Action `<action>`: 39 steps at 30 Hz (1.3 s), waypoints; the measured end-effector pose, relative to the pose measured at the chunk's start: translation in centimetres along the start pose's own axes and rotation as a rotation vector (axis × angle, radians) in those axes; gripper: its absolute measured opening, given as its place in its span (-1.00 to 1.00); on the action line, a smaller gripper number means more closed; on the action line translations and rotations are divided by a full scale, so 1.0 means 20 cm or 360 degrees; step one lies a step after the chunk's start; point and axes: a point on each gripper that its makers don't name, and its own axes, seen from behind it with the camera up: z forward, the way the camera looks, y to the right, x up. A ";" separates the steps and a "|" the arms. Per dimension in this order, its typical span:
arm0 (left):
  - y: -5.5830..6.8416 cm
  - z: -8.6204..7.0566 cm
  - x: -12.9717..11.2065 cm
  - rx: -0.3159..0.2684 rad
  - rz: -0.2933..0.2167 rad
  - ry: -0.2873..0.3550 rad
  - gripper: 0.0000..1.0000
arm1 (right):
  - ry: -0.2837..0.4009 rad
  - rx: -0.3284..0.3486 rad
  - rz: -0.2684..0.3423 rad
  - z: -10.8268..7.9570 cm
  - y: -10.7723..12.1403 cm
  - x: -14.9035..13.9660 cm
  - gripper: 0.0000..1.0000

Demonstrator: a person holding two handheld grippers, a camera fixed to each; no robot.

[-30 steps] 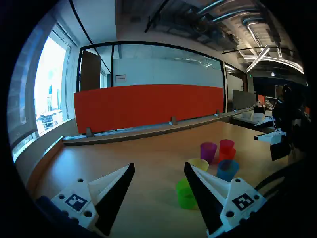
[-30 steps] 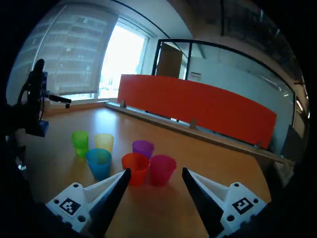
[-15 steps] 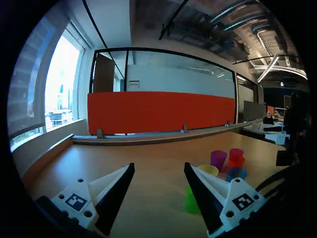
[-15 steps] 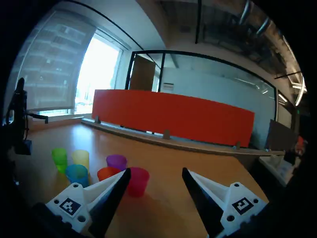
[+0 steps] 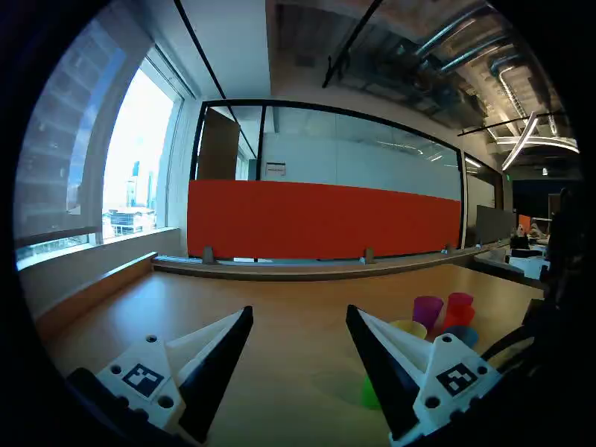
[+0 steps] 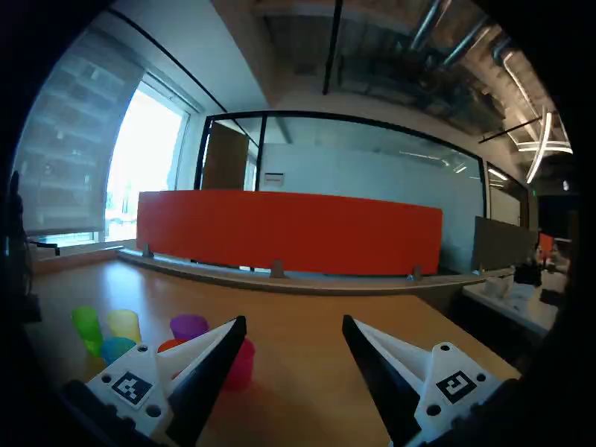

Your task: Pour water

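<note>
Several coloured plastic cups stand in a cluster on the wooden table (image 5: 290, 328). In the left gripper view a purple cup (image 5: 428, 311), a pink cup (image 5: 460, 302), a yellow cup (image 5: 408, 328) and a green cup (image 5: 369, 393) show behind the right finger. My left gripper (image 5: 298, 320) is open and empty, to the left of the cluster. In the right gripper view the green cup (image 6: 87, 328), yellow cup (image 6: 124, 325), purple cup (image 6: 188, 327), blue cup (image 6: 117, 349) and pink cup (image 6: 240, 365) sit at lower left. My right gripper (image 6: 293, 328) is open and empty, right of them.
An orange divider panel (image 5: 320, 220) runs along the table's far edge, with a glass wall behind it. Bright windows (image 5: 127, 186) lie to the left. Desks with clutter (image 6: 521, 287) stand off to the right.
Both grippers have dropped lower and tilted up, so the cups have slid down and toward the frame edges. The left gripper swung left, the right gripper swung right. Both stayed open.
</note>
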 end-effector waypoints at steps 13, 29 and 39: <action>0.01 0.02 -0.07 0.0015 0.0034 -0.0002 0.85 | 0.0021 -0.0104 0.0058 0.03 0.03 -0.04 1.00; -0.09 -0.01 -0.14 0.0177 0.0036 0.0052 0.85 | -0.0024 -0.0146 0.0094 0.05 0.03 -0.12 1.00; -0.16 0.01 -0.19 0.0299 0.0100 0.0040 0.85 | -0.0052 -0.0150 0.0065 0.06 0.02 -0.10 1.00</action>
